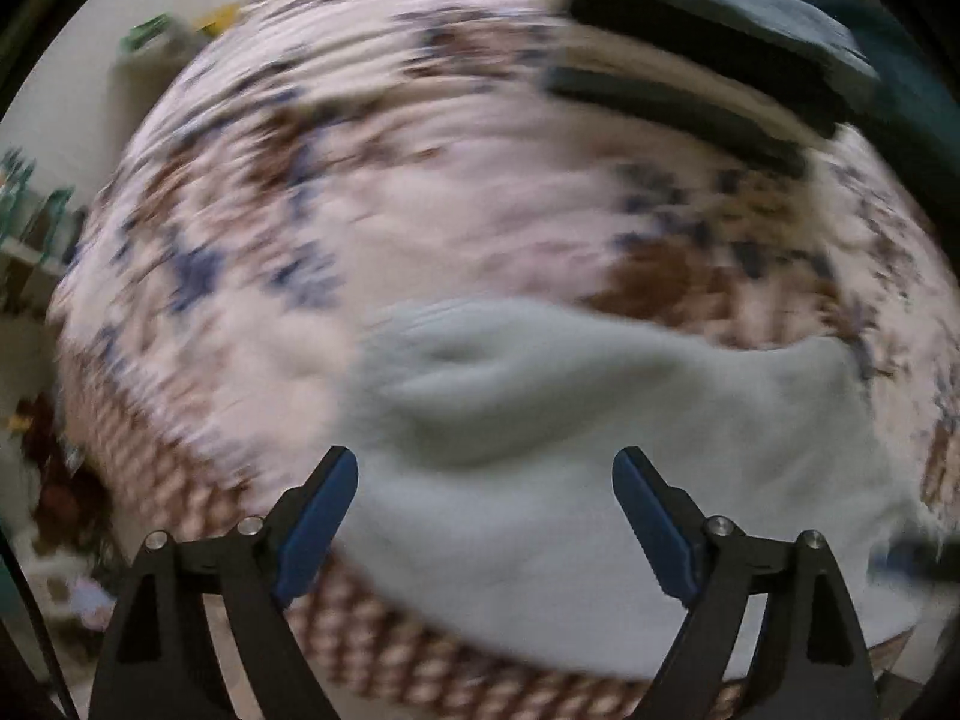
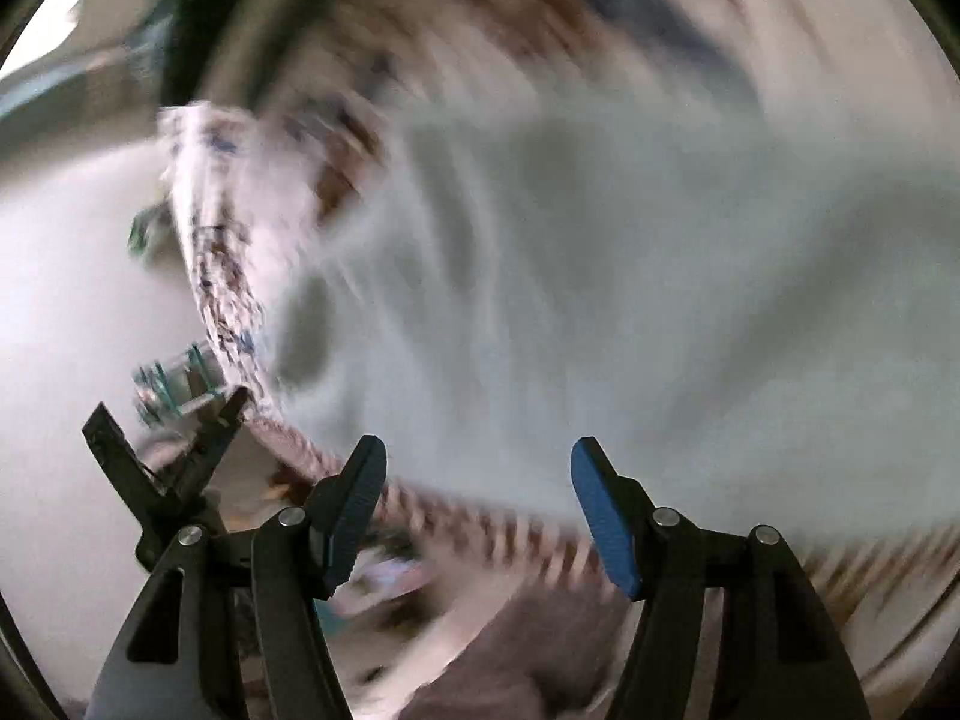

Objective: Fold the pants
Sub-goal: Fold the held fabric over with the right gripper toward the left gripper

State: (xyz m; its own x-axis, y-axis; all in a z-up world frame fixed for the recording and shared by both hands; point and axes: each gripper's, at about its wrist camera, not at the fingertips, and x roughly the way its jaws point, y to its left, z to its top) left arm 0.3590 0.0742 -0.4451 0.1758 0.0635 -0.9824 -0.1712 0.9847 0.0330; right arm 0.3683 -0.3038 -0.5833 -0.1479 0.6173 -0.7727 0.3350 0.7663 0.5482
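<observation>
Both tongs, left (image 1: 485, 483) and right (image 2: 478, 471), apart over pale pants (image 1: 600, 450); dark folded stack (image 1: 708, 36) only leftward.

Your pants (image 1: 570, 468) lie on the bed (image 1: 372, 192) at its near edge, below both open grippers. A stack of folded clothes (image 1: 708, 48) sits at the bed's far right, well apart from them.

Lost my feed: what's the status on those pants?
Left tool open, empty. Right tool open, empty. Pale pants lie released on patterned bedspread. Dark folded stack beyond, clear.
</observation>
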